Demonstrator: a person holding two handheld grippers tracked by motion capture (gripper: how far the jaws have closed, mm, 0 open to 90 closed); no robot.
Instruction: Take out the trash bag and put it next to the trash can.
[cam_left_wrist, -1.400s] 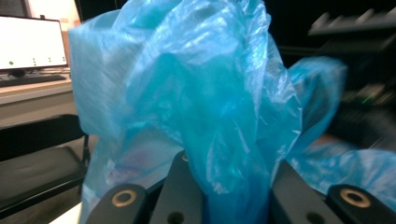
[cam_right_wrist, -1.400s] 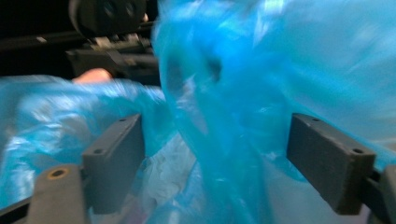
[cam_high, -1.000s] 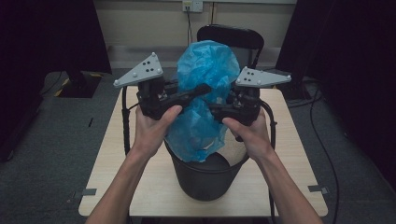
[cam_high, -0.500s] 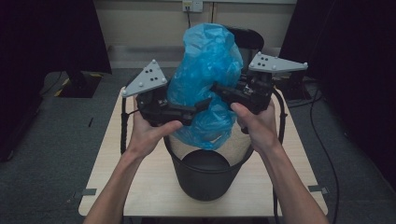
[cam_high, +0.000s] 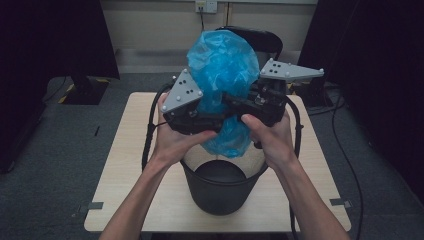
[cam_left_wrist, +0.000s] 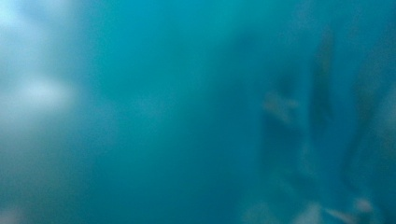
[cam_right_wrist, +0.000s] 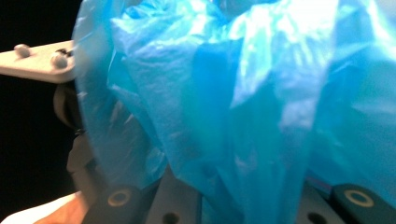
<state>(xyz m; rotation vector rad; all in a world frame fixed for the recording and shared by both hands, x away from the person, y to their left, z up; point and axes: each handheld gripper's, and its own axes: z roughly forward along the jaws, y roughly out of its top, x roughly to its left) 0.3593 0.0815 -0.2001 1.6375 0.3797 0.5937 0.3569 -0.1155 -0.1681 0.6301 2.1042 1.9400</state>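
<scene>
While I hold the blue bag bunched above the black bin at the worktop's six o'clock, probably to line it, both tongs look clamped on its plastic, though I cannot tell.

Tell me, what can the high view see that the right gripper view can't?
The high view alone takes in the black bin, the wooden table and both hands. The right gripper view alone gives the bag's creases close up, blurred. Both share the blue plastic bag and the other gripper's grey plate.
</scene>
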